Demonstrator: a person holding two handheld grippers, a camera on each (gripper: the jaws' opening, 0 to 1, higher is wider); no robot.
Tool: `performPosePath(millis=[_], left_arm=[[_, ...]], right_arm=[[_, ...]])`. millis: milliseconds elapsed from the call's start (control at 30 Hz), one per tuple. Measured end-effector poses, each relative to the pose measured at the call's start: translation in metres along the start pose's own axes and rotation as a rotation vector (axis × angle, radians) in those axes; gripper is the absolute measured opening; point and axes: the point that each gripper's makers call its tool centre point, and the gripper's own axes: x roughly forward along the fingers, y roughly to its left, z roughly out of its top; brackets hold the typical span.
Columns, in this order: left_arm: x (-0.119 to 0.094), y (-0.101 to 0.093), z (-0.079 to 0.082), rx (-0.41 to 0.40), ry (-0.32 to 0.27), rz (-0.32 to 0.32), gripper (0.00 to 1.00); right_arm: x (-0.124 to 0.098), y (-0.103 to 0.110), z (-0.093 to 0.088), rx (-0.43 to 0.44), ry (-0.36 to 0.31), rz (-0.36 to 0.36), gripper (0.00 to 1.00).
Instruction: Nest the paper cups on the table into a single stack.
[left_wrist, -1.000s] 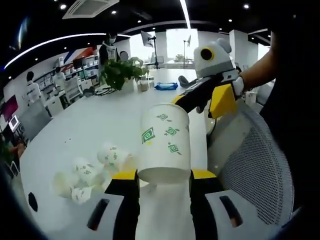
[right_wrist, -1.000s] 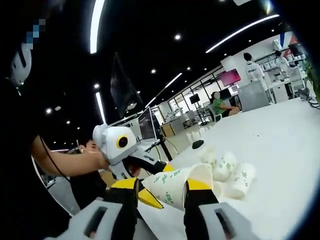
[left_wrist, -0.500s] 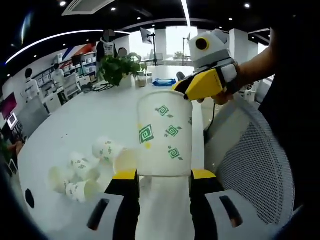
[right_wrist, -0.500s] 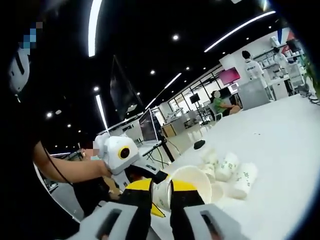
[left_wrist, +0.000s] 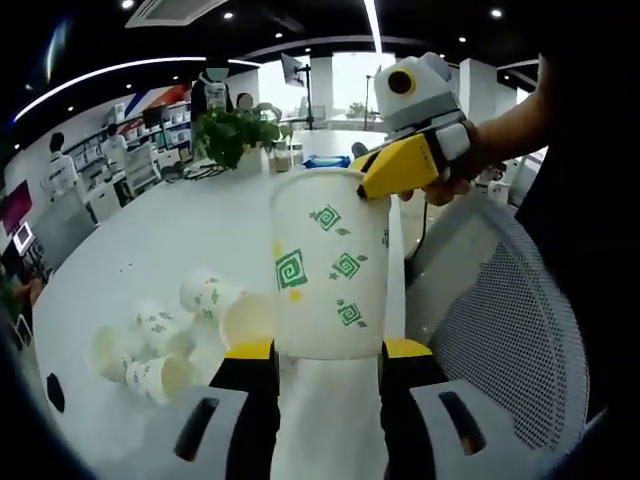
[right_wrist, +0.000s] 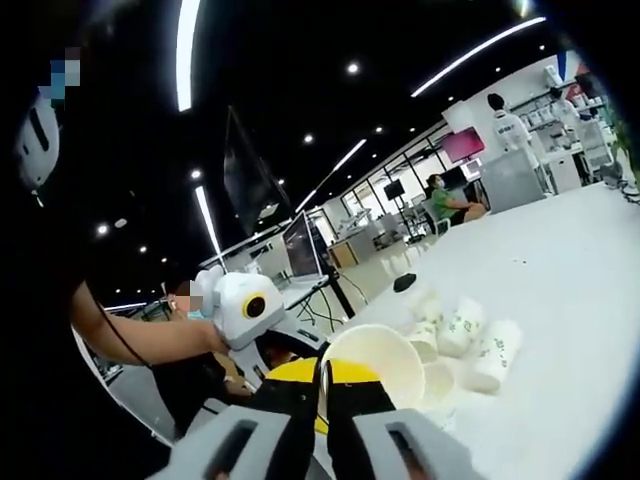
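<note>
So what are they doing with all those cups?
A person holds a gripper in each hand and is stacking paper cups. The left gripper clamps an upright paper cup with green patterns. The right gripper pinches that cup's rim, jaws nearly closed. More loose cups lie tipped over in a pile on the white table, not yet stacked.

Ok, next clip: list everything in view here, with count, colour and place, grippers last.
Held cup: one, white with green marks, upright between the left jaws.
Loose cups: a heap, exact count unclear, white and green, lying on the table.
Table: one, white, large.
Plant: one, green, far end of the table.
Chair: one, grey mesh, beside the table.
People: several, in white, in the background.
Left gripper: yellow-tipped, shut on the held cup.
Right gripper: yellow-tipped, pinching the held cup's rim.
</note>
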Motion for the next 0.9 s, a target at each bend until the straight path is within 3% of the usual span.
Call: performPosePath(millis=[633,900], left_arm=[[0.003,0.001,0.007,-0.03,-0.029,-0.004,0.37],[-0.003,0.004,0.013,-0.065,-0.069,0.02,0.39]], right_arm=[[-0.002,-0.004,0.006,-0.005,-0.008,-0.01,0.0],[0.002,-0.005,0.011,-0.037,-0.006,-0.014,0.0]])
